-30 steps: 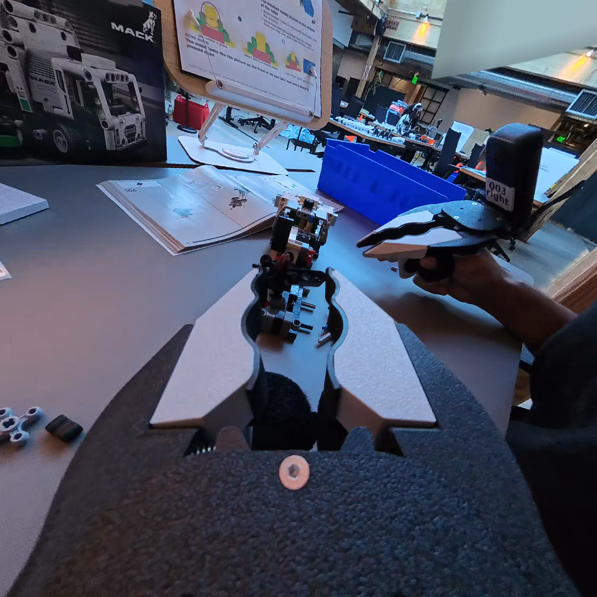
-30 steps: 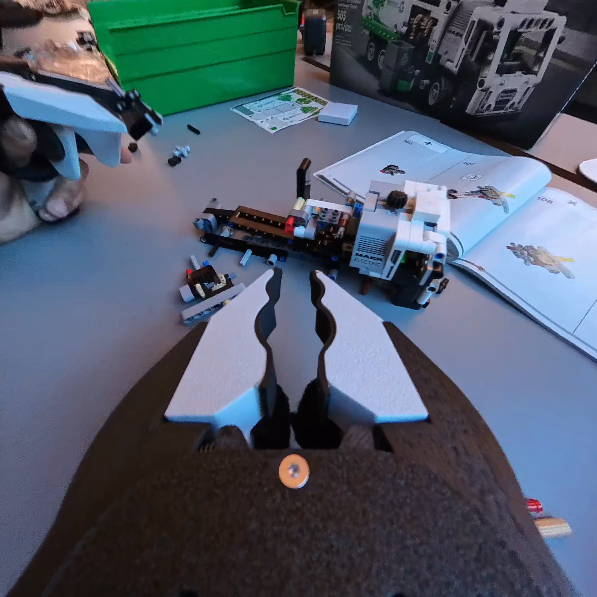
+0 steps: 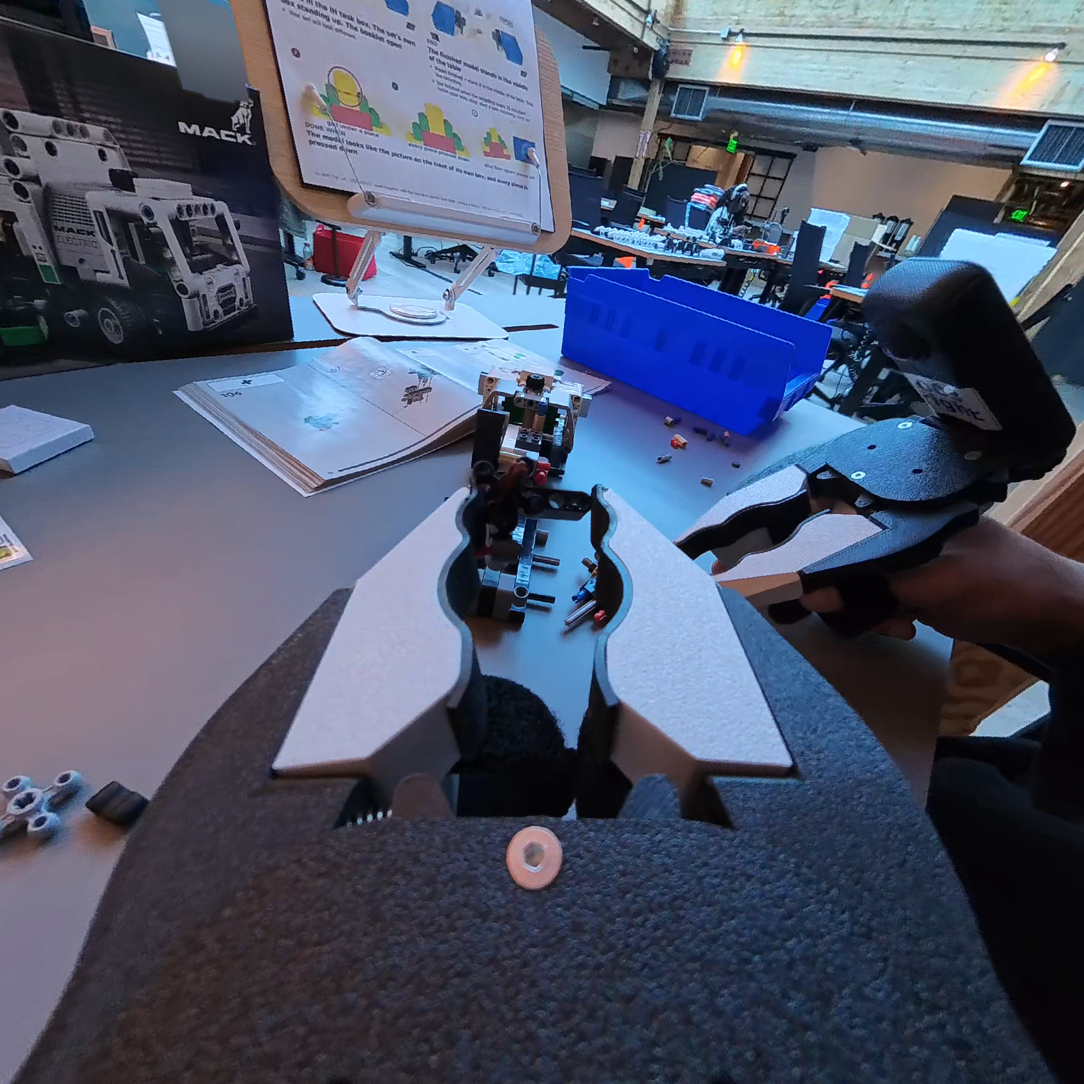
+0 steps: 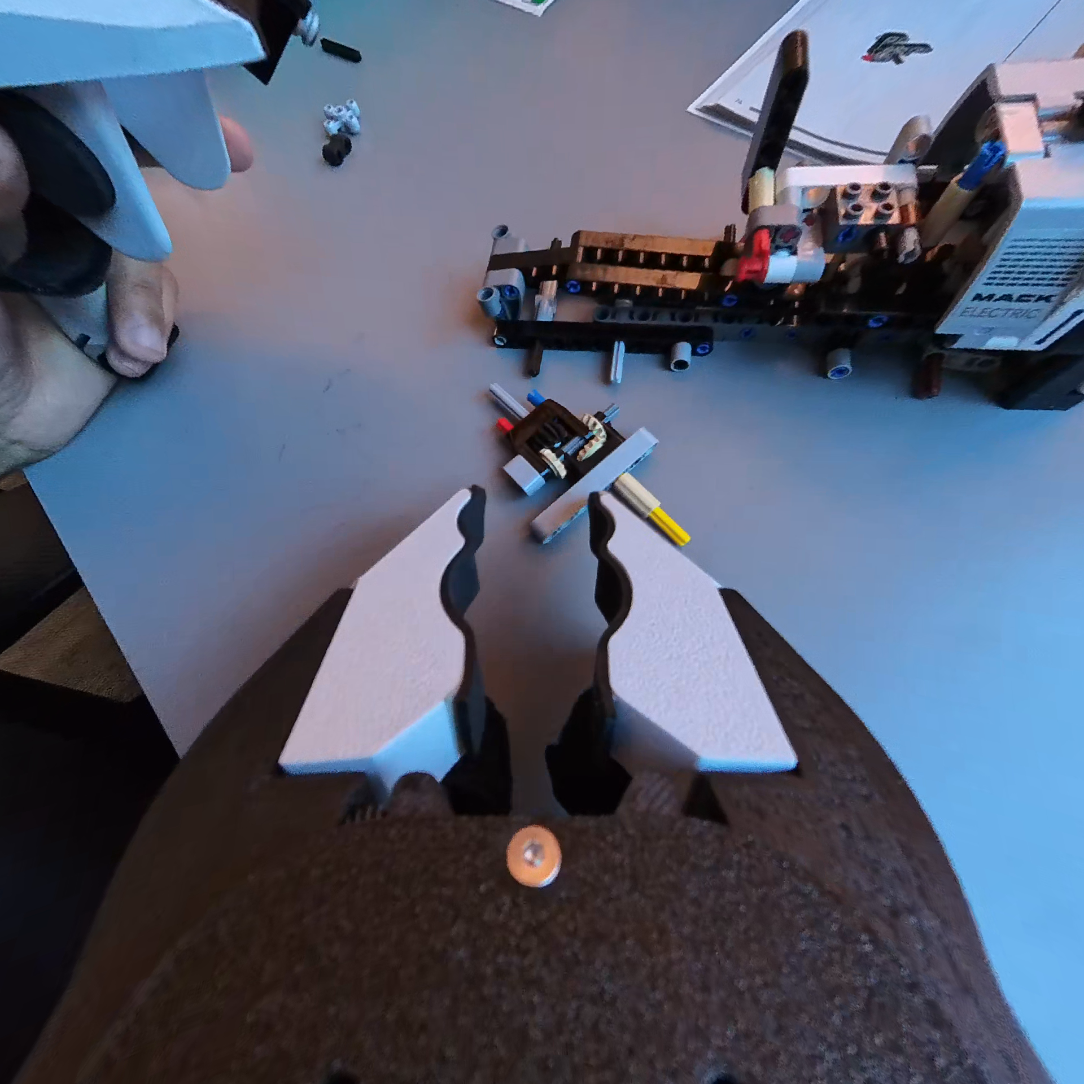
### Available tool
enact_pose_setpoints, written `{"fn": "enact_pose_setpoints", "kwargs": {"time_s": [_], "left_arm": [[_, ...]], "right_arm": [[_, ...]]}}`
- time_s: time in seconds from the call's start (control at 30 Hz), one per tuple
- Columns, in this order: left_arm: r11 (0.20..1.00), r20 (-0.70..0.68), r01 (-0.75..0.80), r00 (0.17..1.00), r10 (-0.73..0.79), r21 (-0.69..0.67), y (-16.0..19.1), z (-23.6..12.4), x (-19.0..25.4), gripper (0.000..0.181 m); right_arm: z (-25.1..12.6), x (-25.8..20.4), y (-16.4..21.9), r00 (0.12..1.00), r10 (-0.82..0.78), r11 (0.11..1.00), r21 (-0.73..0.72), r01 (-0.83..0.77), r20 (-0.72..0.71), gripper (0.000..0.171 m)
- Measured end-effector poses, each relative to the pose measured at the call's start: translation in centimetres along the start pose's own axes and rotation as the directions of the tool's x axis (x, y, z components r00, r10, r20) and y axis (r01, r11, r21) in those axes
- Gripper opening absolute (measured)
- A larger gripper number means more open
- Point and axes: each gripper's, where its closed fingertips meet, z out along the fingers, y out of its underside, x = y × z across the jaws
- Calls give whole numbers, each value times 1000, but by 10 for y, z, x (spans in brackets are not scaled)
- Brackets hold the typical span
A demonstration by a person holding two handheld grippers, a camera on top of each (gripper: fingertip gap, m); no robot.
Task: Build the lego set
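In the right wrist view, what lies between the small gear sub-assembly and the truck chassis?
Bare grey table. The right wrist view shows nothing loose between the gear sub-assembly and the truck chassis; only the chassis's own axle pins reach into that stretch.

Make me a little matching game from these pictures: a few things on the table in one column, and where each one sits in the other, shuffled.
Things:
1. small gear assembly
2. blue bin
3. instruction booklet
4. truck model

Places:
A. lying open, beyond the truck's cab
B. just ahead of the tips of the right tongs
C. at the far side of the table, loose bits scattered in front of it
D. stretched out lengthwise across the table beyond the gear assembly, white cab at one end

Pairs: 1-B, 2-C, 3-A, 4-D
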Motion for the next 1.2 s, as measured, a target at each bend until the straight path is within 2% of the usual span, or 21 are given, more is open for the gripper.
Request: {"fn": "enact_pose_setpoints", "kwargs": {"time_s": [0.87, 0.97, 1.13, 1.2], "left_arm": [[1000, -8, -6, 1000, 6, -1, 0, 0, 2, 33], [1000, -9, -9, 1000, 9, -1, 0, 0, 2, 33], [1000, -12, -11, 1000, 11, 7, -1, -1, 3, 33], [1000, -15, -12, 1000, 12, 5, 0, 0, 4, 33]], "right_arm": [[7, 13, 4, 999, -17, 998, -62, 15, -41, 37], [9, 17, 5, 996, -58, 995, -81, 52, -70, 29], [2, 28, 10, 992, -102, 991, -98, 94, -77, 8], [-1, 33, 12, 989, -134, 987, -99, 128, -64, 8]]}}
